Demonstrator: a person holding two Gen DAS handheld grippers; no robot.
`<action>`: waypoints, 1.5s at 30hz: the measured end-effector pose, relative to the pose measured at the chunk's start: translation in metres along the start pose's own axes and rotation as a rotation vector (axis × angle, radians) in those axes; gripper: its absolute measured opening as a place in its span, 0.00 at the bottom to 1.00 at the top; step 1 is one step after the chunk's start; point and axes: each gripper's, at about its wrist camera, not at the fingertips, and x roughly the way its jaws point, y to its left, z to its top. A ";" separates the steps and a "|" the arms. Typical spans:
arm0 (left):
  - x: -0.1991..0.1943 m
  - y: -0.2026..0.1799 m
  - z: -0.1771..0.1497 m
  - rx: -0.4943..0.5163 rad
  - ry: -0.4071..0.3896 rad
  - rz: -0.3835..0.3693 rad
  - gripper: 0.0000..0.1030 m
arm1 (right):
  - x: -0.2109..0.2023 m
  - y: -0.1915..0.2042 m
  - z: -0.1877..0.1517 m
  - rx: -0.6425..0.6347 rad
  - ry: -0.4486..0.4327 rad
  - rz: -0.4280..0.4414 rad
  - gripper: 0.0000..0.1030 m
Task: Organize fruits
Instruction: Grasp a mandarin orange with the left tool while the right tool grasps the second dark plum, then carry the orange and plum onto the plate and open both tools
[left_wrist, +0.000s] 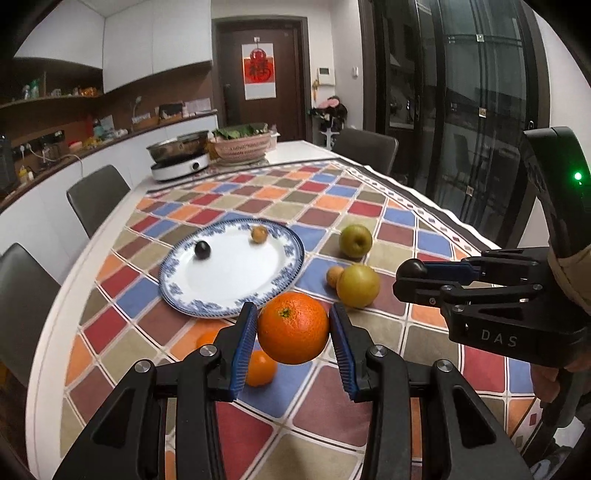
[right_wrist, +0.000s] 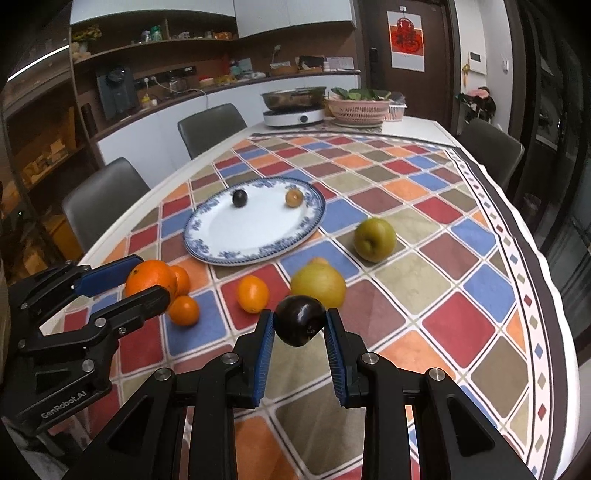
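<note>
left gripper (left_wrist: 293, 326): fingers closed part-way onto a large orange (left_wrist: 293, 328), gripping it on both sides and holding it clear of the cloth, just in front of the plate's near rim.
right gripper (right_wrist: 300, 325): fingers narrowed around a dark plum (right_wrist: 300, 320), lifted above the bench; in the left view it sits at the right, well apart from the plate.
plate (right_wrist: 258, 236): blue-rimmed, white, on the checked tablecloth (right_wrist: 458, 325); it carries a small dark fruit (right_wrist: 239, 198) and a small brown fruit (right_wrist: 294, 198), set apart from each other.
loose fruit on bench: green pear (right_wrist: 375, 239) to the right of the plate; yellow pear (right_wrist: 318, 285) nearer, with a small tan fruit (left_wrist: 334, 276) touching it; small oranges (right_wrist: 252, 294) near the left gripper.
far end of bench: hot pot cooker (right_wrist: 294, 117) beside a pink basket (right_wrist: 358, 109) of greens.
</note>
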 end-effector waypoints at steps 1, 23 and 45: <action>-0.003 0.002 0.001 -0.003 -0.009 0.001 0.39 | -0.002 0.003 0.002 -0.003 -0.007 0.002 0.28; 0.007 0.069 0.042 -0.056 -0.045 -0.009 0.38 | 0.016 0.042 0.080 -0.008 -0.033 0.081 0.28; 0.119 0.140 0.073 -0.168 0.165 -0.080 0.38 | 0.139 0.037 0.135 0.013 0.225 0.102 0.28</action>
